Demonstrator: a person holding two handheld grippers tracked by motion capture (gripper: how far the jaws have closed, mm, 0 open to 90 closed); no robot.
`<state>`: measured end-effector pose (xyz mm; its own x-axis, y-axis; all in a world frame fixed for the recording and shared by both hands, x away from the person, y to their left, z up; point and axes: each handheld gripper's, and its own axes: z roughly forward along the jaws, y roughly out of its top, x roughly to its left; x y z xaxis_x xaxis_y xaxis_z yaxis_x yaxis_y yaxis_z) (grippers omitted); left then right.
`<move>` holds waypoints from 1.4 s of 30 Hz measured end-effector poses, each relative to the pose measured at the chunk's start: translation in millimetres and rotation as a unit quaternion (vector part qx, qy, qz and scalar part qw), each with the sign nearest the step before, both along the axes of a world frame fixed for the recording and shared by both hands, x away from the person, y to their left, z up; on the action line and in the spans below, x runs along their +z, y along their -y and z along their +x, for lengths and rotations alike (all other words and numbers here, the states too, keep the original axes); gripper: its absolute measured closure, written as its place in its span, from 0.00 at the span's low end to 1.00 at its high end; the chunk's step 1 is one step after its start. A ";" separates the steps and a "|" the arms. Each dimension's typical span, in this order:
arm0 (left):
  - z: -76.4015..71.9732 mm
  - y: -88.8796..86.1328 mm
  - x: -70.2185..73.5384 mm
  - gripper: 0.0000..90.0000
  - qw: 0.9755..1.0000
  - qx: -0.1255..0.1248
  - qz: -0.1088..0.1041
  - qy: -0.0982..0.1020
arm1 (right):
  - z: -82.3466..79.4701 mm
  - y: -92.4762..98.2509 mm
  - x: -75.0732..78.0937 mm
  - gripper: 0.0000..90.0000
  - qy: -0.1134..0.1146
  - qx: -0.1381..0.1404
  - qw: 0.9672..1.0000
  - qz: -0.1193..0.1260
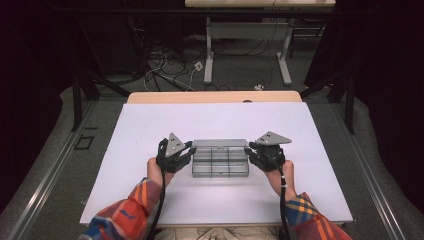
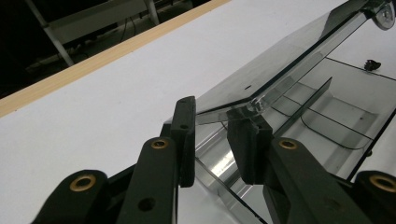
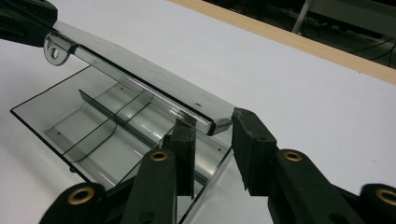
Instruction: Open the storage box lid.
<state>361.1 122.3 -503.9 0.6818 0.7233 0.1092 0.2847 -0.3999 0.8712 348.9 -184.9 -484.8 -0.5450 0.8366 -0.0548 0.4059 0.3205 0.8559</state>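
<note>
Here the clear box (image 1: 220,159) sits mid-table; the left gripper (image 2: 217,140) and right gripper (image 3: 211,140) each pinch a lid (image 3: 140,81) corner, half-raised. Next, probably swing it evenly.

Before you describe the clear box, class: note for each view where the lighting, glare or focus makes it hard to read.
High view: the white table is evenly lit against dark surroundings, and the clear box looks small and soft. Left gripper view: the raised lid darkens like smoked glass. Right gripper view: bright glints run along the lid edge, and the near black jaws show little detail.
</note>
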 end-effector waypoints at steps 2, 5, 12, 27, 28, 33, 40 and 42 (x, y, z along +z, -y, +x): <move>1.8 0.3 0.0 0.80 1.000 0.001 0.001 -0.002 | 1.5 0.2 1.3 0.79 0.000 0.002 1.000 -0.004; 4.3 0.1 -0.2 0.81 1.000 0.002 0.000 -0.005 | 3.0 0.3 2.8 0.79 -0.004 0.000 1.000 -0.002; 10.1 -0.9 -0.8 0.83 1.000 0.006 -0.006 -0.018 | 10.9 -0.1 1.9 0.80 -0.014 -0.002 1.000 -0.001; 24.1 -1.7 -3.7 0.86 0.999 0.016 -0.020 -0.037 | 28.9 1.2 -4.8 0.86 -0.029 -0.016 0.999 0.003; 25.0 -1.9 -3.8 0.86 0.999 0.016 -0.020 -0.038 | 30.0 1.2 -5.2 0.86 -0.030 -0.017 0.999 0.003; 28.7 -2.1 -4.7 0.87 0.999 0.017 -0.019 -0.040 | 35.1 1.3 -7.3 0.89 -0.035 -0.023 0.999 0.004; 34.1 -1.1 -7.1 0.87 0.999 0.019 -0.014 -0.046 | 41.9 1.0 -10.9 0.89 -0.043 -0.025 0.999 0.003; 35.4 -0.5 -8.0 0.87 0.998 0.020 -0.013 -0.050 | 44.5 1.1 -12.3 0.90 -0.048 -0.026 0.998 -0.001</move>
<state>396.5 122.8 -511.9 0.6590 0.7518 0.0231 0.3858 -0.3643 0.8476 393.4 -186.1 -497.1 -0.5036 0.8639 -0.0065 0.5026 0.2991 0.8111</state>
